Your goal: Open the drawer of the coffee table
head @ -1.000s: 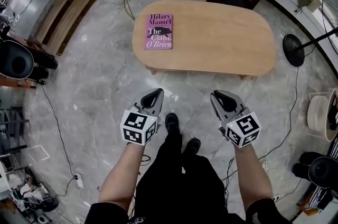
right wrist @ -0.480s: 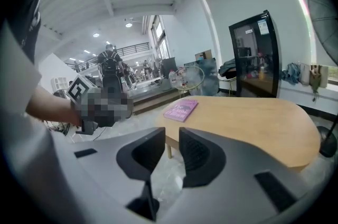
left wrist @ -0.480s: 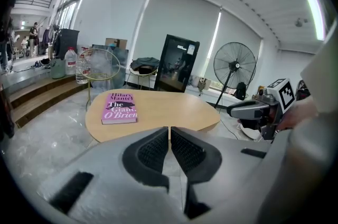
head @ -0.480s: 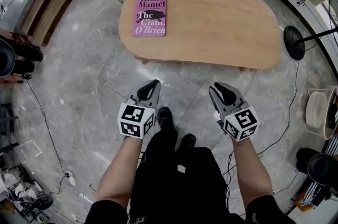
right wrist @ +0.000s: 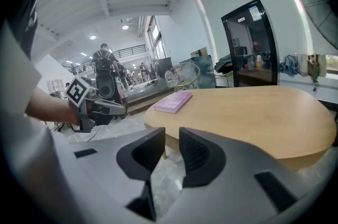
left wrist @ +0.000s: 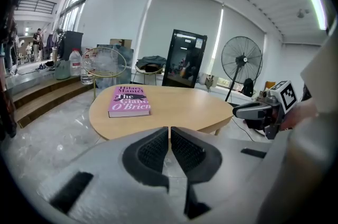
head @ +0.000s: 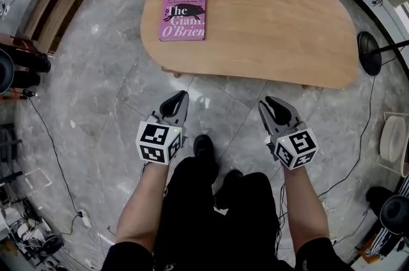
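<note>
– Beyond both grippers, across a strip of grey floor (head: 102, 103), sits the coffee table (head: 268, 27), well apart from them, with a pink book (head: 185, 12) lying flat near its left end. Where is the drawer?

– Hard to say. Only the wooden top and its near edge show. The drawer front is probably tucked under that edge, but no view reveals it or any handle.

– What are the fingers doing?

– The left gripper (head: 180, 96) is clenched on nothing, its ribbed pads meeting at the tips. The right gripper (head: 273, 102) has just been opening its jaws. They stand a little apart with only floor showing between them.

– So the step is the approach?

– I judge so, since nothing is touched yet. To do it well, get low enough that a gripper camera looks under the top and finds the front first. Then bring the parted right gripper in level with the pull, jaws spread wider than it. Close squarely and draw straight back toward yourself, not upward, so the drawer doesn't bind.

– And the left?

– Rest it on the tabletop edge, clear of the book, to keep a light table from sliding.
</note>
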`<state>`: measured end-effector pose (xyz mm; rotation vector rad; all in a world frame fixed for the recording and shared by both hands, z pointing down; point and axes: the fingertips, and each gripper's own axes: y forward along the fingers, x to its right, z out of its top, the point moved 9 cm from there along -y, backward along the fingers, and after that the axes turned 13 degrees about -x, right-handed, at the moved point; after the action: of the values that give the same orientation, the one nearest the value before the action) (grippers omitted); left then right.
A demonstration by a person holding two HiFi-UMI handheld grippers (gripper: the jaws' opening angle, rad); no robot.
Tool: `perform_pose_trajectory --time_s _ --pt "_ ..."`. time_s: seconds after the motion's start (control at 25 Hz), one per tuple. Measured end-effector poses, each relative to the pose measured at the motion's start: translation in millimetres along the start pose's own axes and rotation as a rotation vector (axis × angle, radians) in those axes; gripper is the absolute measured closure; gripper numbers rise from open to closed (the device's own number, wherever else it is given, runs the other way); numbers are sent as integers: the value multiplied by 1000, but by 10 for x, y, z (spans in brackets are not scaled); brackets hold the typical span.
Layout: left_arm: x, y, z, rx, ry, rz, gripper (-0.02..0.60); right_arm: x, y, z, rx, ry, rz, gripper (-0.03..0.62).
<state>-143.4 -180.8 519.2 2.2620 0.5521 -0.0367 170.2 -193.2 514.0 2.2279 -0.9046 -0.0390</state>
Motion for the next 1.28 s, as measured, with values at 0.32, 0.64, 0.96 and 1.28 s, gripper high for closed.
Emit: perform_pose_trajectory --time_s 0.32,0.64,0.96,1.28 --pt "-215 419 -271 56 18 21 561 252 426 -365 -6 -17 1 491" --pt "-433 984 -652 132 61 40 558 592 860 -753 30 -45 -2 476" --pt "-763 1364 -1148 205 5 49 513 787 1348 -1100 70 -48 -37 401" --pt "-985 1324 -1248 250 26 58 420 1028 1418 -1191 68 -62 -126 370"
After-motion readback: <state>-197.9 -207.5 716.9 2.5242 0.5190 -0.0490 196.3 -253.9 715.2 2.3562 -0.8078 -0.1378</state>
